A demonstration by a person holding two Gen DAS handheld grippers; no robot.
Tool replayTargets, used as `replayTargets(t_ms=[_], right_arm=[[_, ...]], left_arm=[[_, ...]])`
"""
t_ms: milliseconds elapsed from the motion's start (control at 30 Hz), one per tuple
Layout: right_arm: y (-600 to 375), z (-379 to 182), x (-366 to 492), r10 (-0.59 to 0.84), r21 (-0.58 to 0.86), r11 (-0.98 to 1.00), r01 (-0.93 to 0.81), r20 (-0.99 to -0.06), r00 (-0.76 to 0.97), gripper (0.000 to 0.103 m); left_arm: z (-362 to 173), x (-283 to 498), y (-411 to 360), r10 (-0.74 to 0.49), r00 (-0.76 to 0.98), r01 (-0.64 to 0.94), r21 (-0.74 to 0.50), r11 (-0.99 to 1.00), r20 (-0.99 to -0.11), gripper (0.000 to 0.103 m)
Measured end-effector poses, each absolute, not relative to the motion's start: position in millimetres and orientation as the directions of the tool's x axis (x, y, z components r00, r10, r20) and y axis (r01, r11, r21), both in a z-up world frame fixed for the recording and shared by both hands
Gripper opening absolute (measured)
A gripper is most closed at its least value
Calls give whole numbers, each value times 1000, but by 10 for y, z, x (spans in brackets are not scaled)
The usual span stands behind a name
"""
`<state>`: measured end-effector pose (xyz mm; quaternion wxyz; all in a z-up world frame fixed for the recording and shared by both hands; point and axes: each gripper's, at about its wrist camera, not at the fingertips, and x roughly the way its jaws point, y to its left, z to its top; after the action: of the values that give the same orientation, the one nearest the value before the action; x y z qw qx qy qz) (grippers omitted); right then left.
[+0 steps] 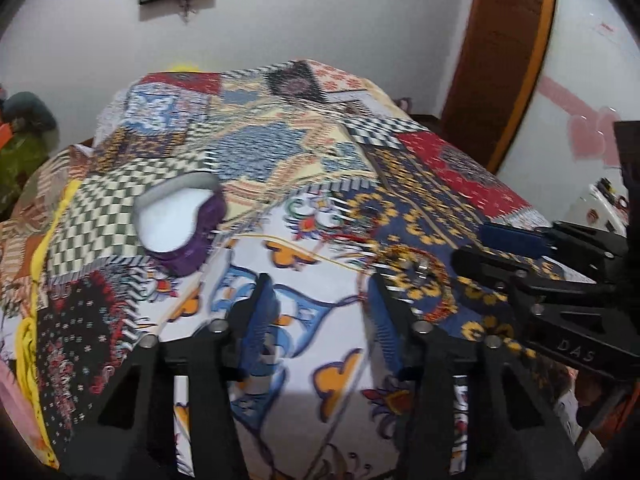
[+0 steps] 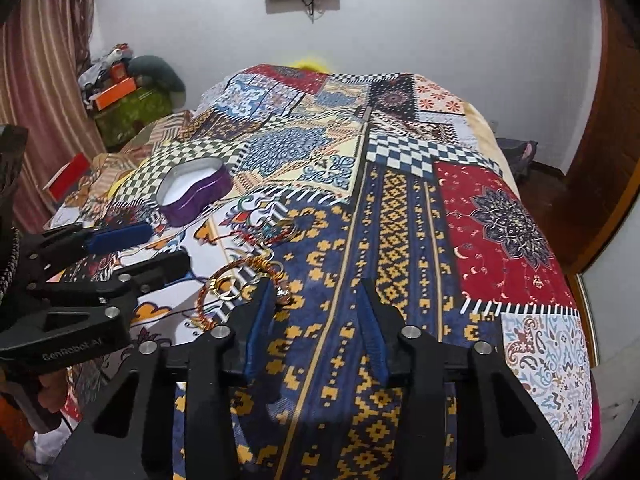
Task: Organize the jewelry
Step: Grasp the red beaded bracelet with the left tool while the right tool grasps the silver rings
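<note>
An open purple heart-shaped box (image 1: 176,220) with a white inside sits on the patterned bedspread; it also shows in the right wrist view (image 2: 196,192). Jewelry lies in front of it: a red-and-gold bangle (image 2: 236,292) with rings, and a red thread bracelet (image 2: 256,236). The bangle is blurred in the left wrist view (image 1: 416,276). My left gripper (image 1: 320,284) is open and empty above the bedspread, left of the jewelry. My right gripper (image 2: 316,286) is open and empty, its left finger right beside the bangle.
The patchwork bedspread (image 2: 400,208) covers a bed against a white wall. A pile of boxes and cloth (image 2: 124,92) stands at the far left by a striped curtain. A wooden door frame (image 1: 508,60) is at the right.
</note>
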<state>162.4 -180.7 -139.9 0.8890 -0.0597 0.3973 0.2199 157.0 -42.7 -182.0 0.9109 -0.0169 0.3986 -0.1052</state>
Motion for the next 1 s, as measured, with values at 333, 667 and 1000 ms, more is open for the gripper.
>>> replayTargets(t_ms=[333, 667, 1000], right_arm=[[-1852, -1379, 1581, 337, 67, 900, -431, -733, 591, 34], [-1860, -1428, 1599, 349, 103, 903, -418, -744, 570, 34], [-1909, -1373, 1580, 367, 135, 904, -406, -733, 573, 34]], left_arm=[[-1902, 1627, -545, -309, 588, 254, -192, 948, -748, 25], [-2021, 1594, -526, -312, 561, 246, -205, 947, -767, 21], [-2009, 1707, -522, -245, 574, 210, -148, 966, -781, 1]])
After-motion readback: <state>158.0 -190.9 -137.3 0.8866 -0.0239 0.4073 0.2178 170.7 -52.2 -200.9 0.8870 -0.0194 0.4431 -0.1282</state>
